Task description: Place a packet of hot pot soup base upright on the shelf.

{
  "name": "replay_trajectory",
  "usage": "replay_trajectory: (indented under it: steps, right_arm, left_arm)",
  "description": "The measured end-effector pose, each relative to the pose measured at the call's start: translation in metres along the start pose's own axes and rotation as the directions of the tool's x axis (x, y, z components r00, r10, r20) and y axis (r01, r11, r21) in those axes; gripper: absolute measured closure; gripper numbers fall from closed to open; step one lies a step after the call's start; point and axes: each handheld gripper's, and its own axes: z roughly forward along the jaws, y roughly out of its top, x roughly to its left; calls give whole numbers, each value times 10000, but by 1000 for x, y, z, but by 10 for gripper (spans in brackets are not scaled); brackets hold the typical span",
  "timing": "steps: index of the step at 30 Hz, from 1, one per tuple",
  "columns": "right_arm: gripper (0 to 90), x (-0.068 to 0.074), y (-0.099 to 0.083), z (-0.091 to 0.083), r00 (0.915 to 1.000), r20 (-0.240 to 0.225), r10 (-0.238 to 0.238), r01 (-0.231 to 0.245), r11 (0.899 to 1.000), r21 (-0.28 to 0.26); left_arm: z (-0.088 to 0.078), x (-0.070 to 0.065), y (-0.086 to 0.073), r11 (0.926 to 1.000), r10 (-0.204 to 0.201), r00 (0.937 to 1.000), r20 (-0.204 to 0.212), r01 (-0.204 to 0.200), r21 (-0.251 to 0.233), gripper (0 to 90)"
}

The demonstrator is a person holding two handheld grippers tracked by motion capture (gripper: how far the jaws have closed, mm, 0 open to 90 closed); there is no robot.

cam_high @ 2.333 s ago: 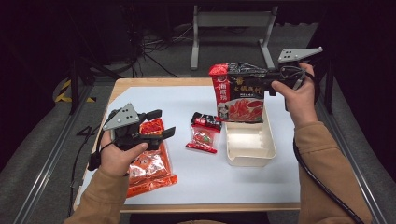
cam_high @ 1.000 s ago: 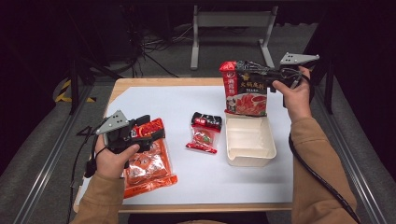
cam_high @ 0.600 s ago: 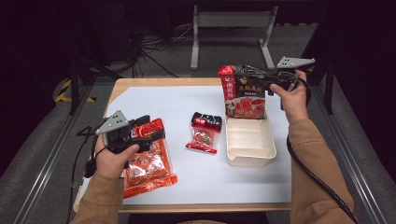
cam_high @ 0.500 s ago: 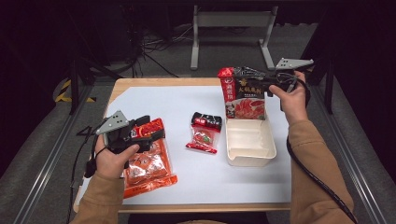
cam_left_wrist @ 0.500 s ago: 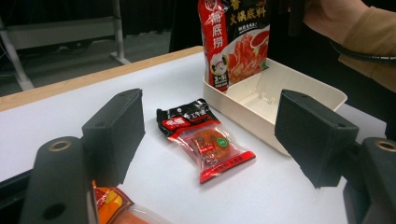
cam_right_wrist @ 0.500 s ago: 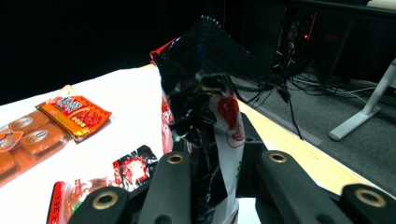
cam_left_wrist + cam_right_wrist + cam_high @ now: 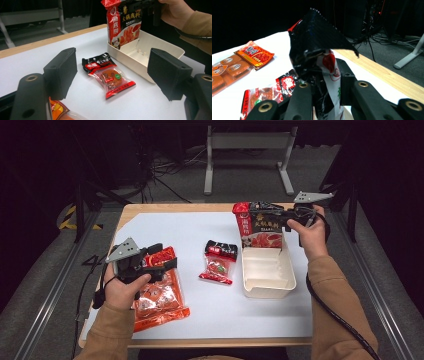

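Observation:
A red and black seasoning pouch (image 7: 262, 227) stands upright, its lower edge inside the far end of a white tray (image 7: 267, 289). My right gripper (image 7: 257, 211) is shut on the pouch's top edge (image 7: 319, 50). Its jaws have just been opening slightly, and the pouch is still pinched between them. At the left my left gripper (image 7: 162, 256) hovers open over a large orange snack pack (image 7: 157, 295), with nothing between its pads (image 7: 60, 70). A small red and black packet (image 7: 218, 262) lies flat between the pack and the tray.
A white sheet (image 7: 200, 232) covers the wooden table. Metal rails run along both sides of the table, and a grey stand and cables are on the floor beyond the far edge. The tray's near part (image 7: 162, 47) holds nothing.
My right hand has lowered the pouch, so its bottom has sunk into the tray's far end. The left gripper has stayed over the orange pack.

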Motion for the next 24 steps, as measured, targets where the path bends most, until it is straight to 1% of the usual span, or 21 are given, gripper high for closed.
replay_trajectory:
  steps: [7, 10, 12, 17, 21, 24]
  right_arm:
    - [760, 1, -5, -5, 9999, 140, 66, -69, 9998, 209]
    - [761, 1, -7, -7, 9997, 243, 97, -106, 9993, 348]
    - [766, 1, -9, -8, 9993, 365, 118, -137, 9986, 512]
    - [775, 1, -13, -11, 9983, 588, 60, -102, 9973, 725]
    - [776, 1, -17, -13, 9974, 704, 175, -226, 9971, 724]
    - [774, -1, -20, -14, 9972, 707, 234, -280, 9975, 654]
  left_arm:
    - [2, 0, 1, 10000, 68, 10000, 37, -68, 6, 247]
    - [3, 0, 1, 10000, 31, 10000, 67, -31, 60, 242]
    - [3, 0, 1, 9999, 100, 9999, 55, -101, 82, 241]
    - [3, 1, 0, 9999, 45, 10000, 76, -46, 109, 239]
    - [3, 1, 0, 9999, 26, 10000, 67, -27, 134, 238]
    - [3, 1, 0, 9997, 48, 10000, 36, -49, 222, 235]
